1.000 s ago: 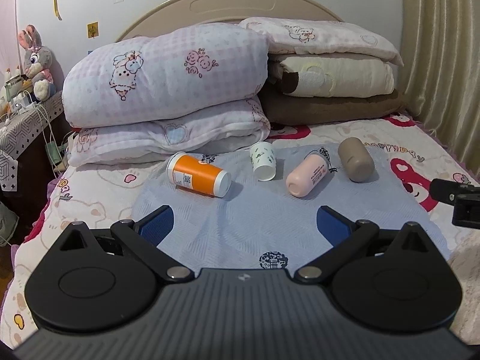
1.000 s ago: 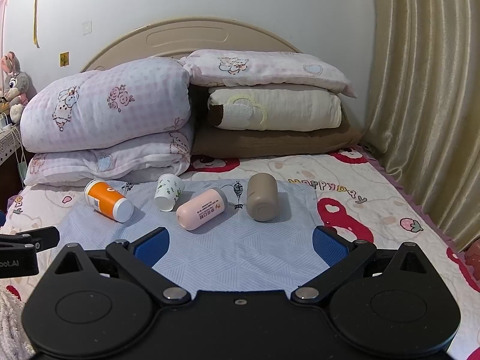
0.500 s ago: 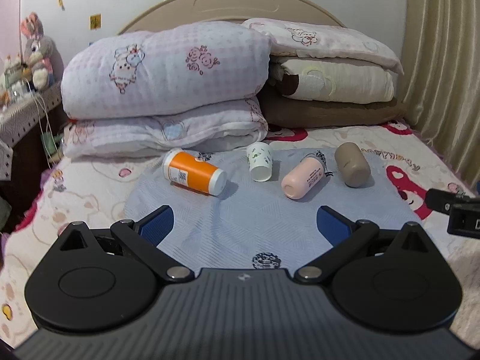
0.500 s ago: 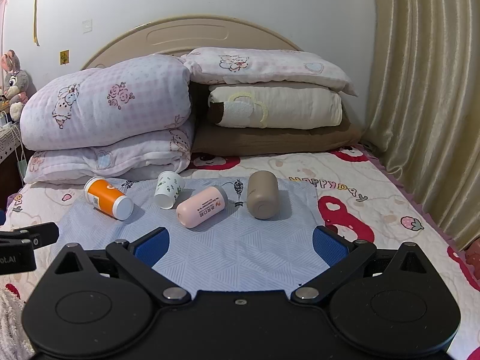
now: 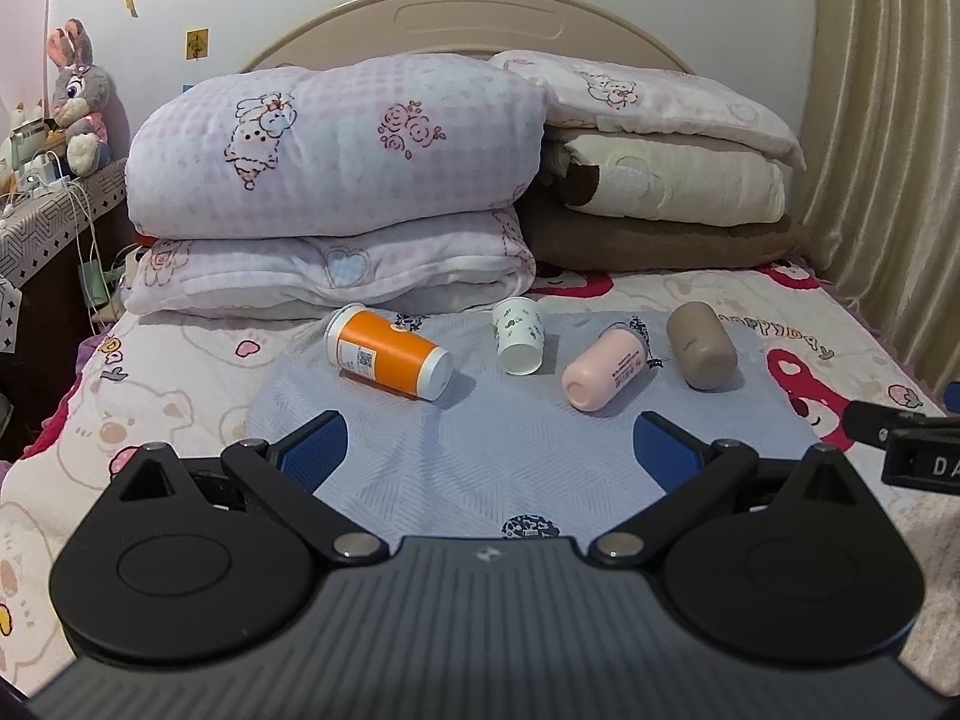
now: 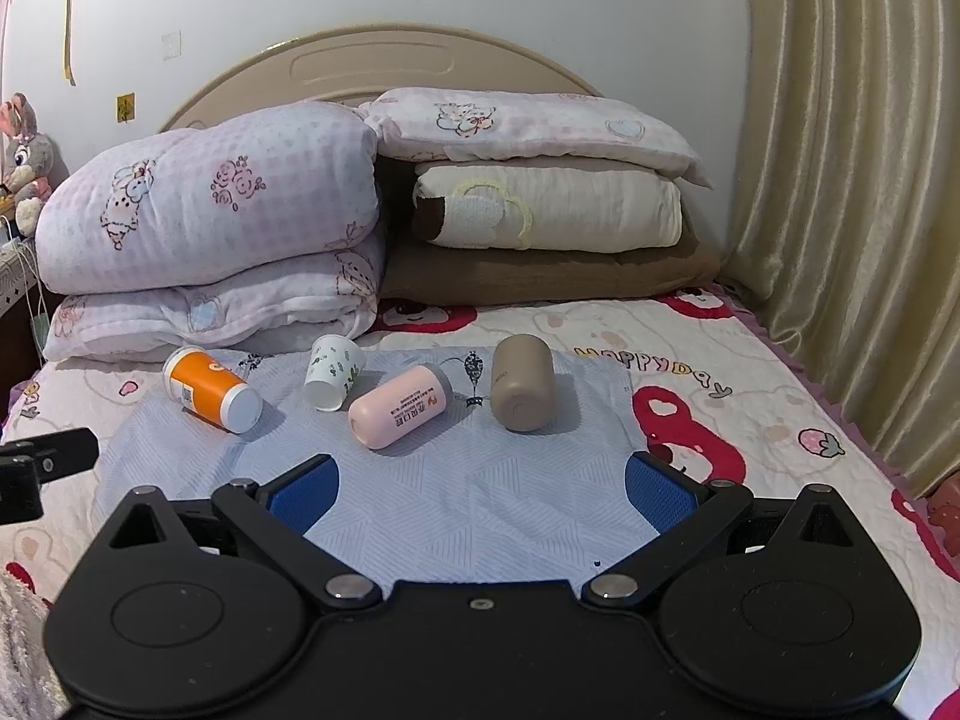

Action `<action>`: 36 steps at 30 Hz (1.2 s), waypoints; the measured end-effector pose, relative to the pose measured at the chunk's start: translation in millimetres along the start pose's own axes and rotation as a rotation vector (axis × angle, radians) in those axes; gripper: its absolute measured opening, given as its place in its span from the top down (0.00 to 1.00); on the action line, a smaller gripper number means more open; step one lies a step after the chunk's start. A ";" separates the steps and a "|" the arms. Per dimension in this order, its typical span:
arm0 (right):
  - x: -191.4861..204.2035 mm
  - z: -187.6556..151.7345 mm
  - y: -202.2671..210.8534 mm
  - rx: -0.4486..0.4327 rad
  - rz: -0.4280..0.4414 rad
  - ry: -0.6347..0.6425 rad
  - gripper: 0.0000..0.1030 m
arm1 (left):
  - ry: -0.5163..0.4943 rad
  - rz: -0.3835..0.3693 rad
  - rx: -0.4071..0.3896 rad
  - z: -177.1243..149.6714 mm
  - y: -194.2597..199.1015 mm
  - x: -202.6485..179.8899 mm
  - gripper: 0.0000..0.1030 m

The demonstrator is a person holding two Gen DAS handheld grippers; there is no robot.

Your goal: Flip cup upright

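Observation:
Several cups lie on their sides on a light blue cloth (image 5: 468,450) on the bed: an orange cup (image 5: 387,353), a white paper cup with green print (image 5: 518,334), a pink cup (image 5: 603,366) and a tan cup (image 5: 700,344). They also show in the right wrist view: the orange cup (image 6: 211,390), the white cup (image 6: 333,371), the pink cup (image 6: 399,406) and the tan cup (image 6: 521,383). My left gripper (image 5: 489,450) is open and empty, short of the cups. My right gripper (image 6: 480,489) is open and empty, also short of them.
Stacked quilts and pillows (image 5: 336,180) fill the bed head behind the cups. A curtain (image 6: 840,210) hangs on the right. A bedside table with cables and a plush rabbit (image 5: 78,96) stands at the left.
Both grippers have edged a little forward and the left view has shifted slightly. The cups have not moved. Both grippers stay open.

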State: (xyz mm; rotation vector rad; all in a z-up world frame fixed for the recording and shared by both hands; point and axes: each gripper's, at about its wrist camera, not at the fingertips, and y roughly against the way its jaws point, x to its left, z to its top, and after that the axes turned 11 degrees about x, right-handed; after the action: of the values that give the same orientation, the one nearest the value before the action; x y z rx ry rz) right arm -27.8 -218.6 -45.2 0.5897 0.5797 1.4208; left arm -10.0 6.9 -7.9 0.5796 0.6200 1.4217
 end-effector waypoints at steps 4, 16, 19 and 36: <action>1.7 -1.3 -1.0 0.005 -0.002 0.007 0.00 | 0.010 -0.010 0.006 -1.5 -0.2 2.4 0.00; 2.7 -1.8 -2.1 0.014 -0.003 0.006 0.00 | 0.045 -0.018 0.050 -3.5 -8.3 14.0 0.00; 1.7 -2.7 -2.4 0.019 0.005 0.005 0.00 | 0.053 -0.018 0.067 -4.5 -10.8 17.1 0.00; 24.7 72.4 -18.0 -0.141 0.272 0.138 0.00 | 0.039 -0.025 0.107 91.5 -36.1 51.2 0.00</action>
State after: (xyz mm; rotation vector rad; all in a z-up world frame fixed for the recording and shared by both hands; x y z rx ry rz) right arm 36.4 -197.3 -5.2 0.4729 0.5160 1.7542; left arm 82.1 55.5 29.9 0.6276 0.7353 1.3857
